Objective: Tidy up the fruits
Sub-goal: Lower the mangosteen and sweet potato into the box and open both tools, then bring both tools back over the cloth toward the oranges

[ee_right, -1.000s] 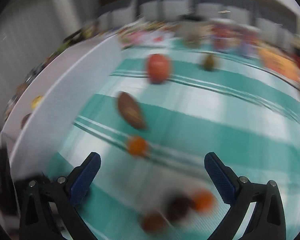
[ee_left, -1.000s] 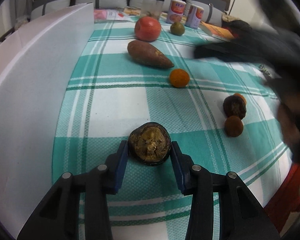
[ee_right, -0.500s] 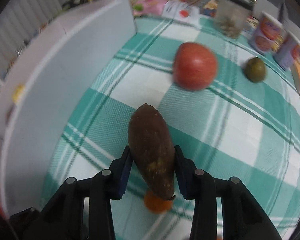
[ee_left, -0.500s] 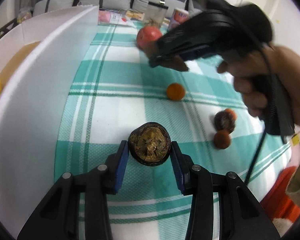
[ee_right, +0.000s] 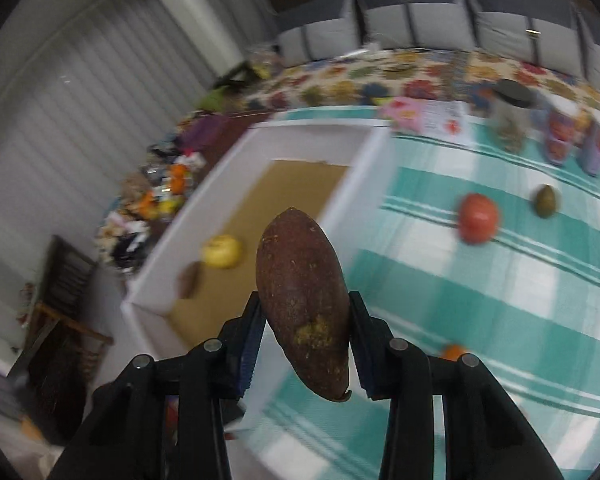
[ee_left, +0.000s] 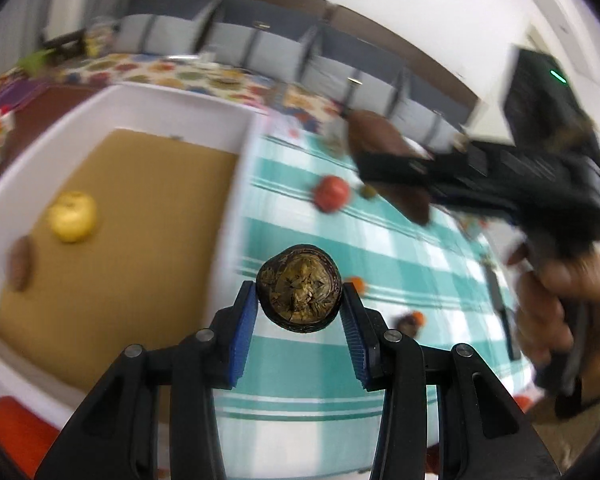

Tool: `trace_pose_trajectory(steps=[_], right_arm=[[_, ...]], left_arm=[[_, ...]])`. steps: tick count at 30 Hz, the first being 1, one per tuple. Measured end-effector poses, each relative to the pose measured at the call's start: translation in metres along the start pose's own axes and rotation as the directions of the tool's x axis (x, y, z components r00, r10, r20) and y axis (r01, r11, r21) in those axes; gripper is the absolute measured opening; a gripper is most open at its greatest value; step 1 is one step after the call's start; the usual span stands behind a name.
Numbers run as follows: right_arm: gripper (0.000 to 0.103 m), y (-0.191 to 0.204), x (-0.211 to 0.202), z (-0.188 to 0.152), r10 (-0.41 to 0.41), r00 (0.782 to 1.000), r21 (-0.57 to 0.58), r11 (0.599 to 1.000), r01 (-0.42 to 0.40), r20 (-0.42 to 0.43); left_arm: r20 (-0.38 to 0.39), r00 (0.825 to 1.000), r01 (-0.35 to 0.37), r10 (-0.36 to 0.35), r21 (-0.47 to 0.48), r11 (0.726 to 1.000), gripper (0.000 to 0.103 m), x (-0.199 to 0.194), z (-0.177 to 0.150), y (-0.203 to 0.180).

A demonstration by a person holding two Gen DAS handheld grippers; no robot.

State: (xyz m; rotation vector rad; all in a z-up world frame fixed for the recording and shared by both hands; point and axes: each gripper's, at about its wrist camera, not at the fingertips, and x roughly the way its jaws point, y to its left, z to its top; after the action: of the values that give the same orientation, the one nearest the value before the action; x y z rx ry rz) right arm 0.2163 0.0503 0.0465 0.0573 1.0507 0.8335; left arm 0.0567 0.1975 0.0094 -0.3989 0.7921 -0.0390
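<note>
My left gripper is shut on a dark round fruit with a rough brown top, held in the air above the table near the white box's right wall. My right gripper is shut on a long brown sweet potato, lifted above the table beside the white box; it also shows in the left wrist view. The box has a cardboard floor with a yellow fruit and a small brown fruit in it.
On the green checked cloth lie a red apple, a green-brown fruit, a small orange and small dark fruits. Cans and a jar stand at the far edge. A sofa lies behind.
Both grippers have risen off the table with their fruits and turned left toward the white box. The right gripper closed on the sweet potato and lifted it.
</note>
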Motion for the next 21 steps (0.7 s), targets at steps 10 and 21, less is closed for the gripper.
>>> trace_pose_trajectory(steps=[10, 21], right_arm=[[0.041, 0.089, 0.1, -0.03, 0.059, 0.989, -0.044, 0.997, -0.066, -0.136], [0.051, 0.1, 0.14, -0.05, -0.035, 0.983, -0.101, 0.995, 0.017, -0.178]], left_arm=[[-0.1, 0.965, -0.254, 0.241, -0.15, 0.956, 0.043, 0.023, 0.002, 0.115], [-0.113, 0.944, -0.327, 0.31, -0.193, 0.925, 0.066, 0.019, -0.009, 0.13]])
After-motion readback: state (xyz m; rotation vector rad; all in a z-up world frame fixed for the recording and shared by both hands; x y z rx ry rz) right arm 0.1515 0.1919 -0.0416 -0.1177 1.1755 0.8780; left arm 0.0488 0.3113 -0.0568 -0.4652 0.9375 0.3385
